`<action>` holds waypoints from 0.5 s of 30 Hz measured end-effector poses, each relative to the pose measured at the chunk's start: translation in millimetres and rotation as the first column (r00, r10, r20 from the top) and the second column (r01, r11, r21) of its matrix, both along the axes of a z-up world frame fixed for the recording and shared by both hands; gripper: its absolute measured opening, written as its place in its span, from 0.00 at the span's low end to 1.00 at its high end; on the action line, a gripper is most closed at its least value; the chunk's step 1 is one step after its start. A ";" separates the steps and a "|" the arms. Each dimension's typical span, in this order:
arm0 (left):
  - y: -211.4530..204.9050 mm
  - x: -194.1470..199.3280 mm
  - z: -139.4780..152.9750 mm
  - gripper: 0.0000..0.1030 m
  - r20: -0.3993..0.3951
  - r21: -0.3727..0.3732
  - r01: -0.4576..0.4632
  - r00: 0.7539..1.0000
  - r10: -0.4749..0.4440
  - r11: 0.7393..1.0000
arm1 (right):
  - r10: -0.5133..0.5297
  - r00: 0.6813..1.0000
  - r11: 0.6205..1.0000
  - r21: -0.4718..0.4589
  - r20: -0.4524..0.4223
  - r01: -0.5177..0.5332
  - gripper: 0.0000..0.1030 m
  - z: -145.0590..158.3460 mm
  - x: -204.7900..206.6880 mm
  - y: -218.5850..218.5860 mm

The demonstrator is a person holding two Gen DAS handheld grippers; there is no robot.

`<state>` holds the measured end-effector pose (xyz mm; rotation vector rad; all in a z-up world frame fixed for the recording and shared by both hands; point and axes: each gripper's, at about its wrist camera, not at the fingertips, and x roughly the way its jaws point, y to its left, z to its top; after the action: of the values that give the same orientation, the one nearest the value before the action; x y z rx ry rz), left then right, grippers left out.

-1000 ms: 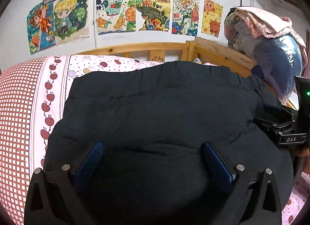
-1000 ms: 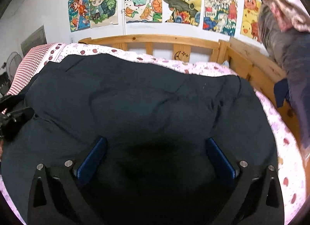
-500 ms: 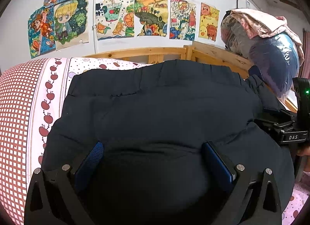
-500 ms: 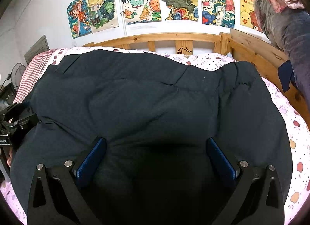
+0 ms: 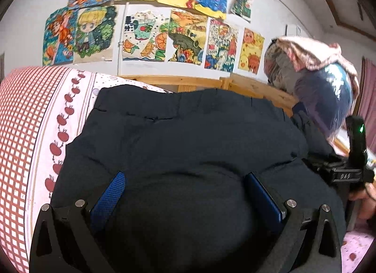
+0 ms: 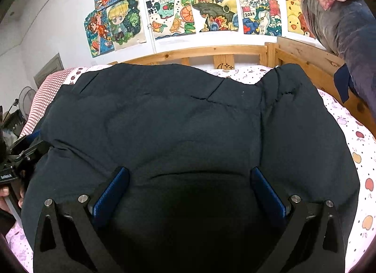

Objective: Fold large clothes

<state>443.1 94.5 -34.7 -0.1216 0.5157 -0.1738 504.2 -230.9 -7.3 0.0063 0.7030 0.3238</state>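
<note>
A large dark navy padded garment [image 5: 188,136] lies spread over the bed and fills most of the right wrist view [image 6: 178,122] too. My left gripper [image 5: 185,179] has its jaws wide apart with a bulge of the garment's near edge between the blue pads [image 5: 110,193]. My right gripper [image 6: 188,176] stands the same way, jaws wide, fabric bulging between the pads [image 6: 112,190]. Each gripper shows at the edge of the other's view, the right one [image 5: 345,174] and the left one [image 6: 14,162].
The bed has a pink apple-print sheet [image 6: 357,146] and a red checked cover [image 5: 18,118]. A wooden headboard [image 6: 211,53] runs along the far side below wall drawings [image 5: 145,35]. A bagged bundle of clothes [image 5: 324,89] sits on the right rail.
Both views have tilted upward and the garment's far edge sits lower in frame. The jaws stay wide throughout.
</note>
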 end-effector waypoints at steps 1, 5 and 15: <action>4.7 -0.7 0.7 1.00 -0.001 -0.021 -0.007 1.000 0.007 1.000 | -0.001 1.000 1.000 -0.001 0.000 0.001 0.99 -0.6 -0.5 -0.5; 23.9 -2.1 4.5 1.00 -0.002 -0.097 -0.060 0.998 0.060 0.994 | -0.031 0.999 0.999 -0.024 0.016 0.031 0.99 6.0 -2.9 -2.3; 103.8 9.4 -21.1 1.00 -0.224 -0.335 -0.383 0.920 0.322 0.861 | -0.218 0.976 0.971 -0.102 0.012 0.218 0.99 20.8 26.6 -18.3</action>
<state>452.6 198.3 -55.7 -0.6058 0.6075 0.1040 530.7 -249.2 13.5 -0.0143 0.7103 0.0766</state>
